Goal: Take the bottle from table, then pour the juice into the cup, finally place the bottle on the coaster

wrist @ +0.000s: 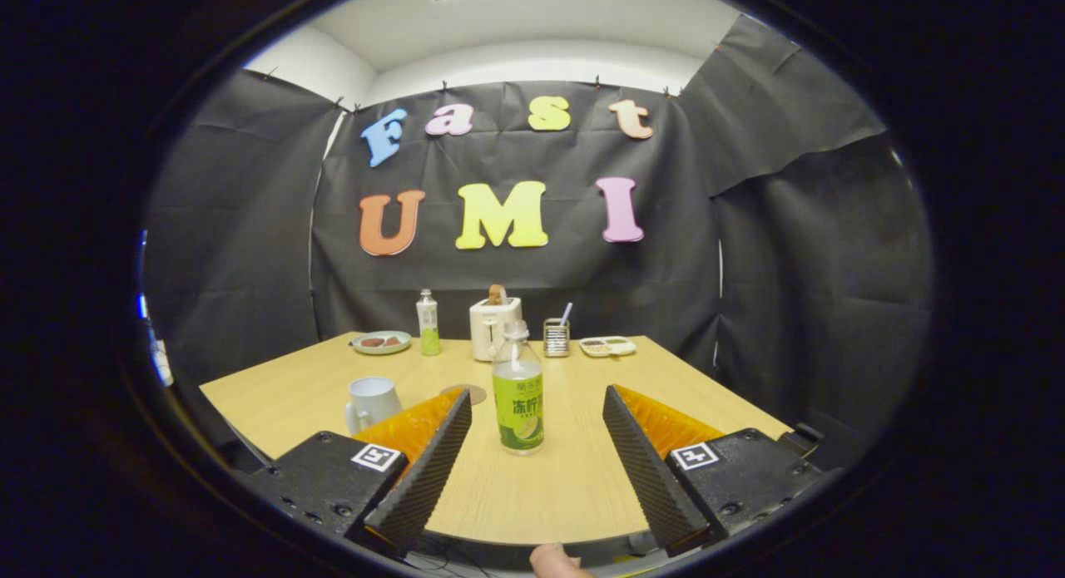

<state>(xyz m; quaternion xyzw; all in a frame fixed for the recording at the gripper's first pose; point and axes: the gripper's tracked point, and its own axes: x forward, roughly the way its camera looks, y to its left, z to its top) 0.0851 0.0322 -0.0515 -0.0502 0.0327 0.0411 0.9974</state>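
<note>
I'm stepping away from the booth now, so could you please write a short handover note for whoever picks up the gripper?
Gripper: open, fingers spread, touching nothing.
The clear plastic bottle with a green label stands upright on the light wooden table, between the fingers and just ahead of them.
The white ceramic mug stands beside the left finger; the round brown coaster lies just beyond that fingertip.
Done: nothing, bottle not yet grasped.
Left: grip the bottle, pour into the mug, set the bottle on the coaster.
</note>
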